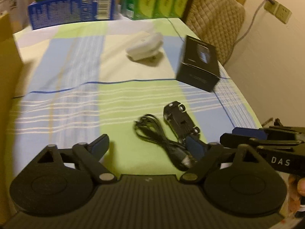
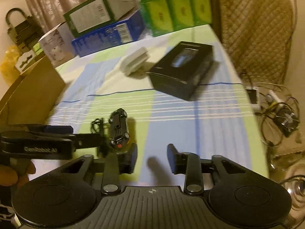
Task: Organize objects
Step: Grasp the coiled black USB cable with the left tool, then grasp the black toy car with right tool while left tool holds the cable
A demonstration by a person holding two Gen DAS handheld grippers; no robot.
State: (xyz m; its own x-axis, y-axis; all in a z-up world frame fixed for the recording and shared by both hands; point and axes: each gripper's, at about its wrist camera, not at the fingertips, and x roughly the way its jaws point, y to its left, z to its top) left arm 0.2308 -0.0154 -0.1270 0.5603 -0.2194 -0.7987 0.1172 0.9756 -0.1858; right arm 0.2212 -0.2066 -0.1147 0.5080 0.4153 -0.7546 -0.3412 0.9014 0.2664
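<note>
Along the left edge of the bench (image 1: 63,72), which wears a checked cloth of blue, green and cream, stands a plain brown cardboard box (image 2: 34,93). Behind it, at the far end, a flat blue carton (image 1: 72,11) carries a green-and-white carton (image 2: 99,9) on top, with a block of bright green packets (image 1: 158,0) just beside them.

Near the middle of the cloth lies a small white plastic object (image 1: 143,46), blurred so its form is unclear. Closer to the cameras, a coiled black cable (image 1: 158,135) rests on the cloth, and touching or just beside it on the right is a small black toy car (image 1: 179,120), tipped so that its underside shows. Farther back and to the right sits a black rectangular product box (image 1: 198,64), near the bench's right edge, well apart from the car.

The left tongs (image 1: 148,147) are spread wide and hold nothing; their right finger lies over the near end of the cable. The right tongs (image 2: 152,158) are parted to a moderate gap, empty, above bare cloth just right of the car. Beyond the bench's right side stands a chair with a beige quilted cover (image 2: 253,28).
</note>
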